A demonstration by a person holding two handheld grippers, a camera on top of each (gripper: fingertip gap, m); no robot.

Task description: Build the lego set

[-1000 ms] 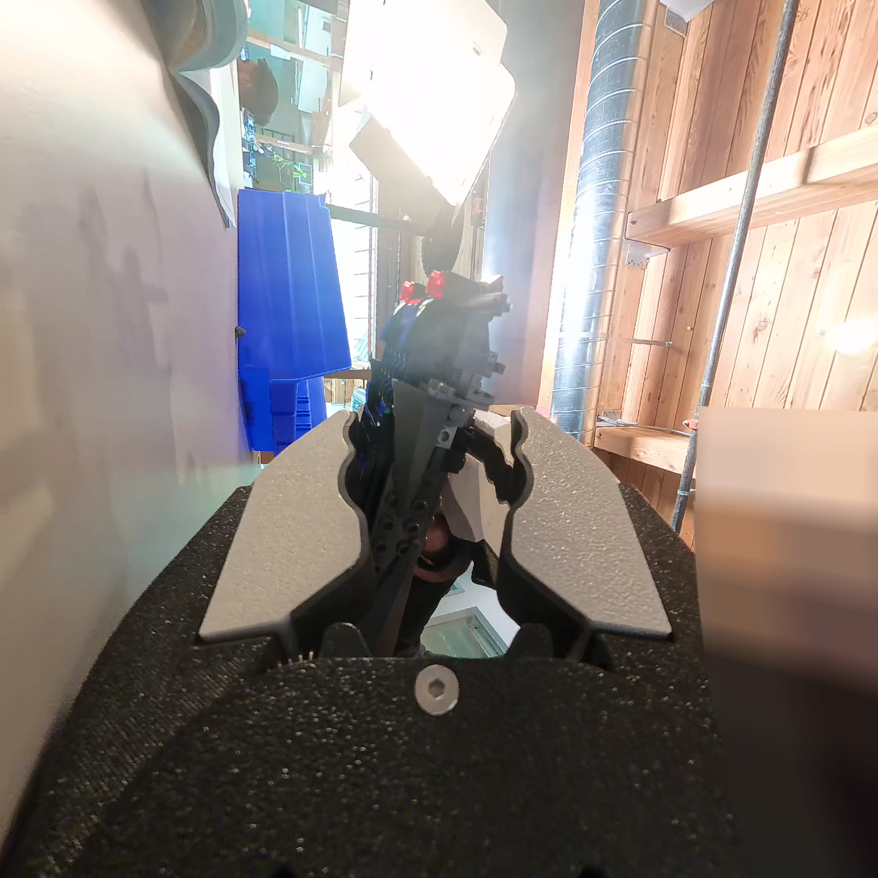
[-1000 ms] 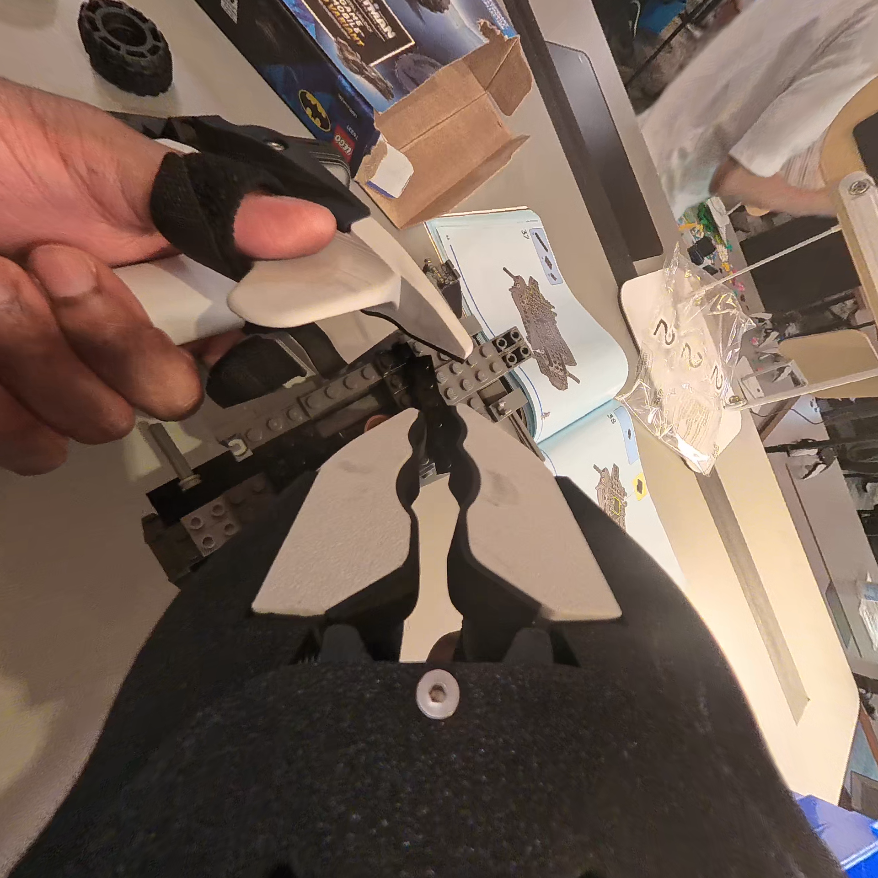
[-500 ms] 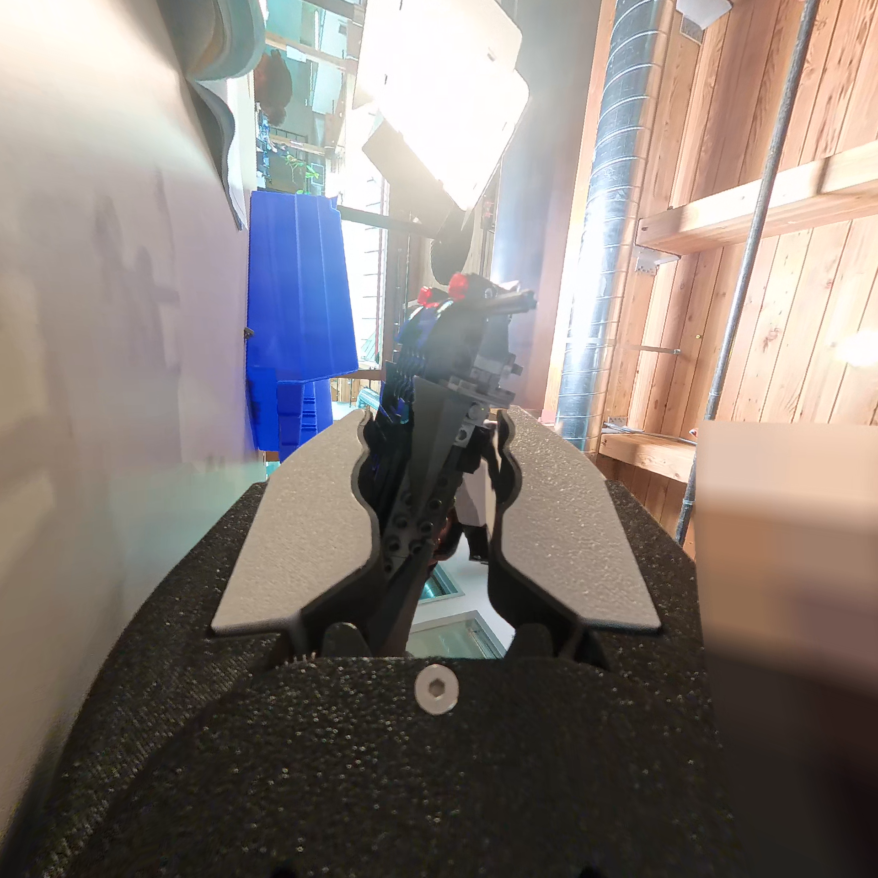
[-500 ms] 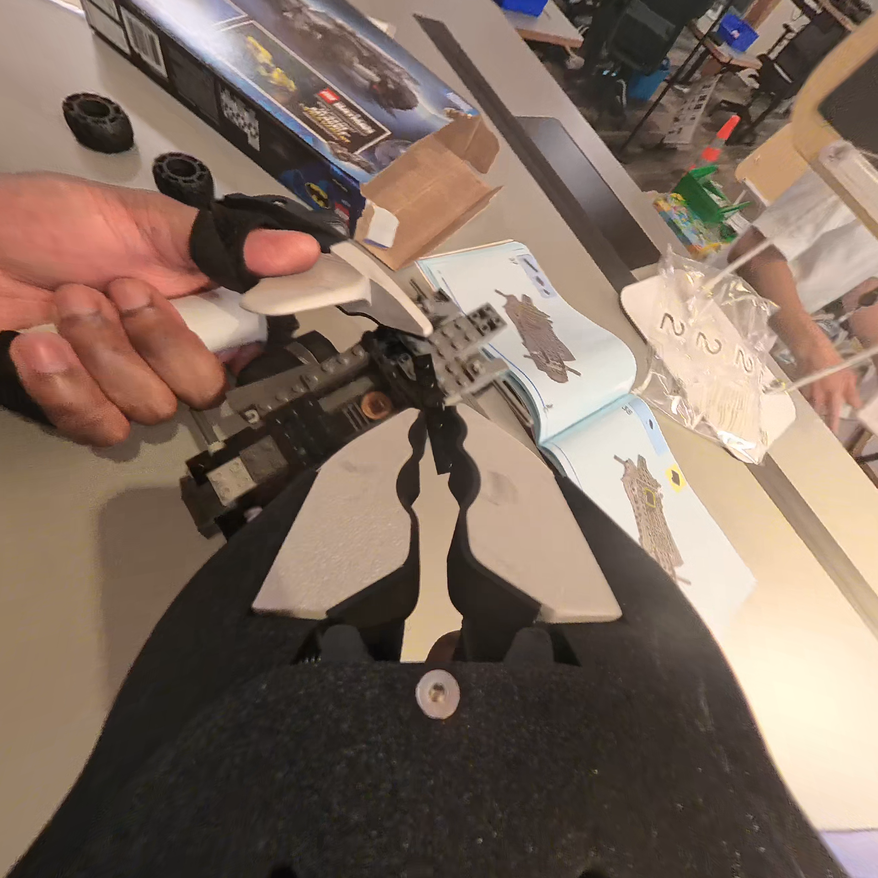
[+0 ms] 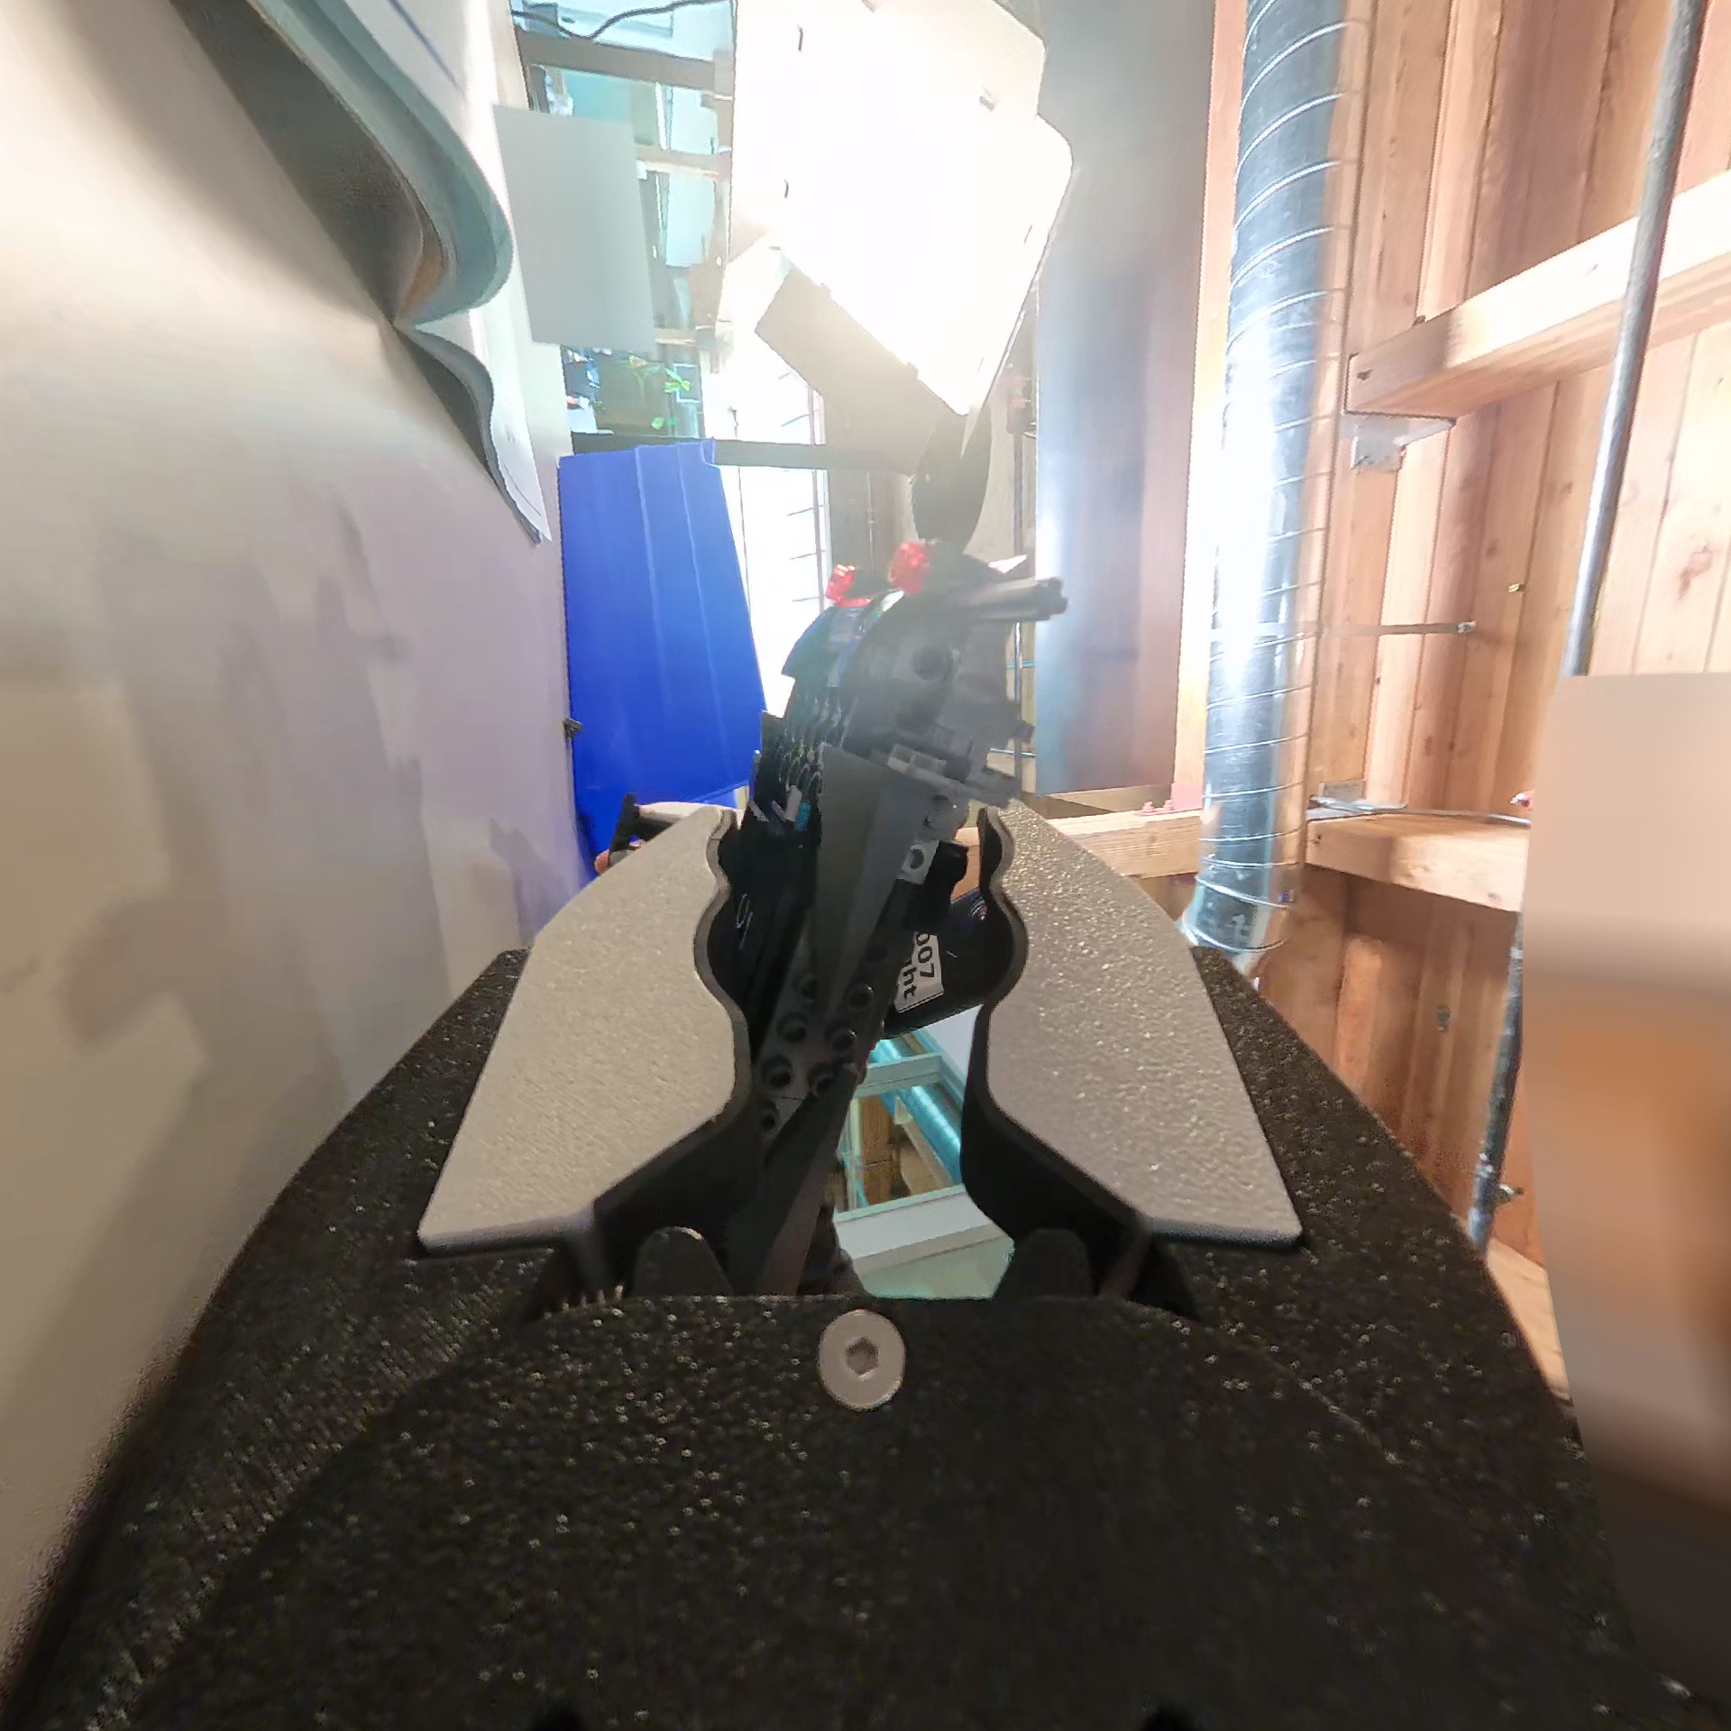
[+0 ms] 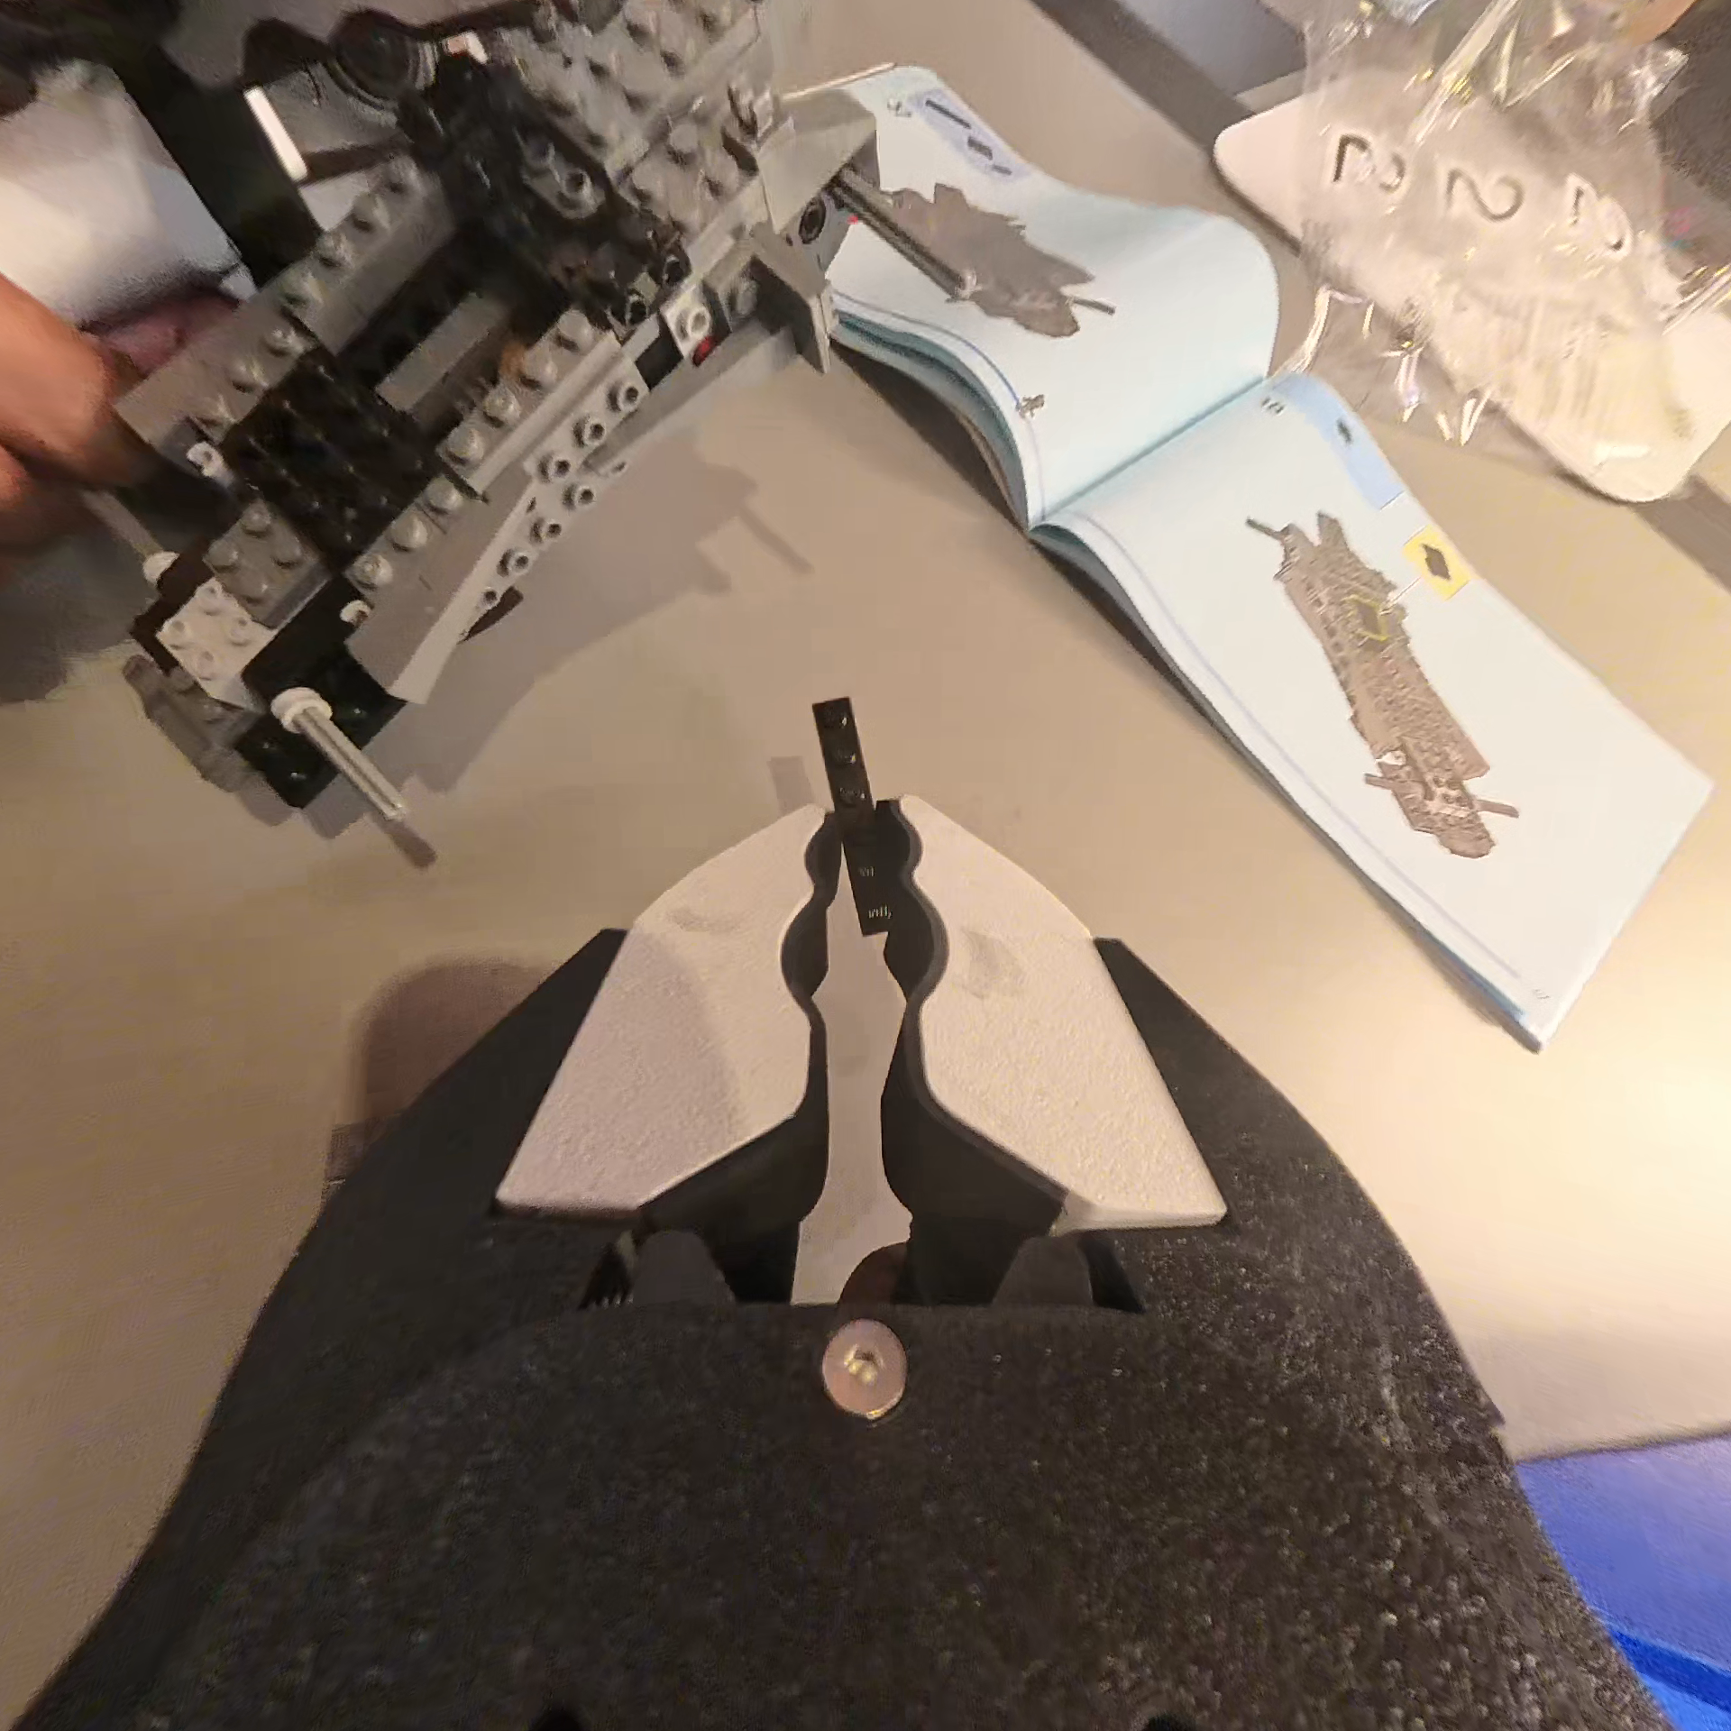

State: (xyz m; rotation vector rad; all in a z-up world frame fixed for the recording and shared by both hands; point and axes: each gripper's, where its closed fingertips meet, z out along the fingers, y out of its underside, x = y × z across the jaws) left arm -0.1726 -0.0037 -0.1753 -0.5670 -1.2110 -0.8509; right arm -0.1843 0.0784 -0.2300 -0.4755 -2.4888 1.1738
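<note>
Both the left gripper [image 5: 854, 824] and the right gripper [image 6: 857, 815] have a coarse black speckled housing with one silver hex-socket screw [image 5: 861, 1358] at its centre, plus pale grey textured fingers [image 6: 1021, 983] whose wavy inner edges look lined in black.

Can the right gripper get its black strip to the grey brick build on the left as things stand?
Probably yes. The right gripper pinches the black strip; only bare table lies between it and the brick build.

workshop: bare wood walls [image 5: 1461, 468], metal duct [image 5: 1274, 468], worktable [image 6: 937, 562].
</note>
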